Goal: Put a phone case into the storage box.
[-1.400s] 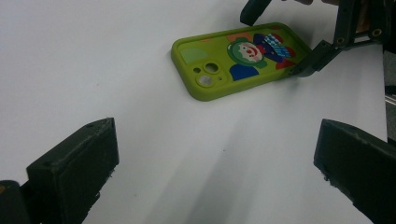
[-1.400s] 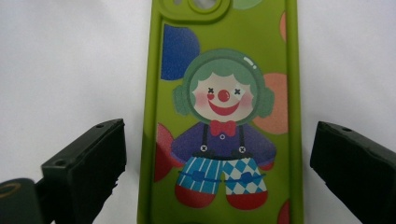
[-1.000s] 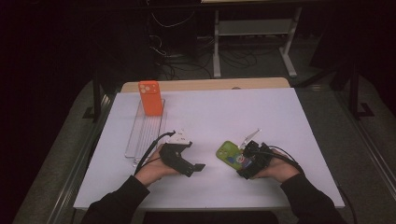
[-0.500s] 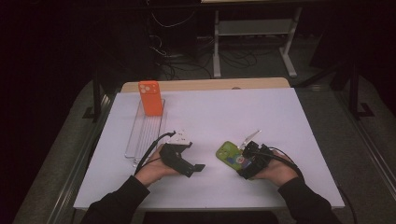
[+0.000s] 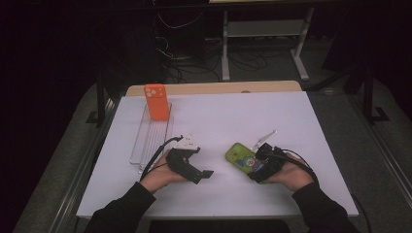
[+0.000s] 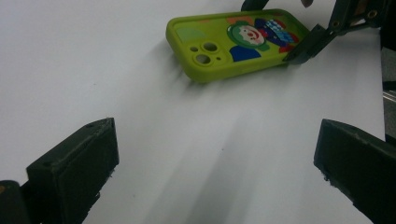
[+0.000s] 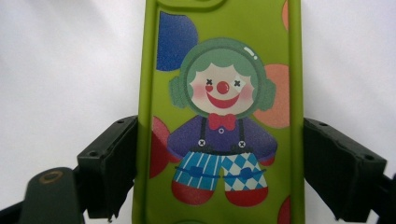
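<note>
A lime-green phone case [image 5: 240,156] with a clown picture [image 7: 222,88] lies camera side up on the white table top [image 5: 243,116]. My right gripper [image 5: 258,168] holds its near end. Both black pads [image 7: 112,161] sit against the long edges of the case, and the jaws have just been closing on it. In the left gripper view the green case [image 6: 224,46] looks slightly raised at the held end, where the right gripper [image 6: 308,44] has it. My left gripper [image 5: 203,174] rests open on the table to the left, nothing between its fingers [image 6: 79,168].
An orange phone case [image 5: 156,101] stands upright at the far end of a clear ridged tray [image 5: 150,138] at the left. A small clear strip [image 5: 265,136] lies just beyond my right hand. A wooden edge [image 5: 214,89] runs behind the white top.
</note>
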Action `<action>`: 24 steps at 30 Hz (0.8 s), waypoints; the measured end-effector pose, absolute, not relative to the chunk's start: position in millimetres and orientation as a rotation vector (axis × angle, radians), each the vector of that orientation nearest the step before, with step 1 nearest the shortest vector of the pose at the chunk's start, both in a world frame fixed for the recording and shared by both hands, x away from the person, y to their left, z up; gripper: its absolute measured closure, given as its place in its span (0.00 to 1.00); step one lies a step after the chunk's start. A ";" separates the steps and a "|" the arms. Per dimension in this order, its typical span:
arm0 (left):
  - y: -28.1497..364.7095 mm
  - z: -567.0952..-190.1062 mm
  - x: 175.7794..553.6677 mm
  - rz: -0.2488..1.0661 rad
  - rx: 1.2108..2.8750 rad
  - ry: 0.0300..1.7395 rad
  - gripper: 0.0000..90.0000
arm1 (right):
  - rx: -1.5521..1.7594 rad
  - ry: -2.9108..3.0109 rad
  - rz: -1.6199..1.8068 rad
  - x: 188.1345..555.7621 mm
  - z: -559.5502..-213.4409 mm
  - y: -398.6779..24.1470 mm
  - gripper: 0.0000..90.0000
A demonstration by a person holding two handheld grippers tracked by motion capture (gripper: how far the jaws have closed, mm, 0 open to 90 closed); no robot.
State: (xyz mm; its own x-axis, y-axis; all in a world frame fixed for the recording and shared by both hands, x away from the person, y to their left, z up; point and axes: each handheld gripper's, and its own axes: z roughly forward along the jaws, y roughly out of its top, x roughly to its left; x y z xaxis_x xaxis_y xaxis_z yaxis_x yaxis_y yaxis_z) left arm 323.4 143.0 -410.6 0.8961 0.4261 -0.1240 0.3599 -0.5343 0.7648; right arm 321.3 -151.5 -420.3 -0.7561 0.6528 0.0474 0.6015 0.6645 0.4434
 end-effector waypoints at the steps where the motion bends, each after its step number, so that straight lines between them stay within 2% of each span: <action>1: 142.9 -410.0 323.9 0.092 2.183 0.563 0.00 | 1.035 2.763 0.679 321.8 -418.0 -152.5 0.17; 24: 147.1 -377.3 360.2 0.091 2.169 0.514 0.00 | 0.761 2.809 0.756 364.0 -378.1 -159.2 0.17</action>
State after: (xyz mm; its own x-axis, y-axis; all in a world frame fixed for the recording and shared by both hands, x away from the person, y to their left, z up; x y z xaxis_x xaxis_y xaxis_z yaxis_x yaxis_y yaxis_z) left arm 360.2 147.1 -377.3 0.9117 0.3936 -0.1183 0.3294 -0.5278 0.7829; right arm 364.0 -159.2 -378.1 -0.8634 0.5045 0.0014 0.4370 0.7466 0.5017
